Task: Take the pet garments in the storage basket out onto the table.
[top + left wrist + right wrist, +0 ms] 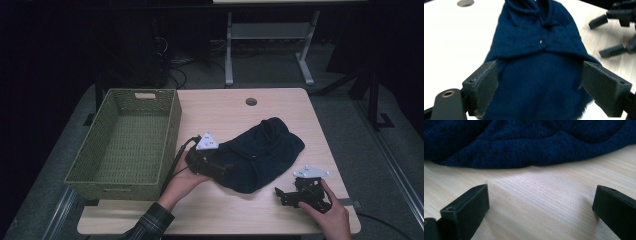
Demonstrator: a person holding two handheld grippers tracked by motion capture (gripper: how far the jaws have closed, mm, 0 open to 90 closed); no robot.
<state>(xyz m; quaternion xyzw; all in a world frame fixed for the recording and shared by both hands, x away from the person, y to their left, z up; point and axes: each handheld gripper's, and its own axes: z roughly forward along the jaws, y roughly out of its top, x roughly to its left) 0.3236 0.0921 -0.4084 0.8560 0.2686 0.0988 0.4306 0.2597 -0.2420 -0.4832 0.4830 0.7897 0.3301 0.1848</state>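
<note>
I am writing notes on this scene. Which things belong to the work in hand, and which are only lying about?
In the work:
- dark blue garment
- left gripper, fingers open around the garment's edge
- right gripper, open, near the garment

Lying about:
- green woven basket, empty
- table

Dark blue garment: soft knitted cloth, matt, slightly fuzzy. Table: pale wood-grain top, smooth, giving off a faint sheen. Basket: green woven material, perhaps plastic. Left gripper: matt black jaws wearing rough felt-like pads.
</note>
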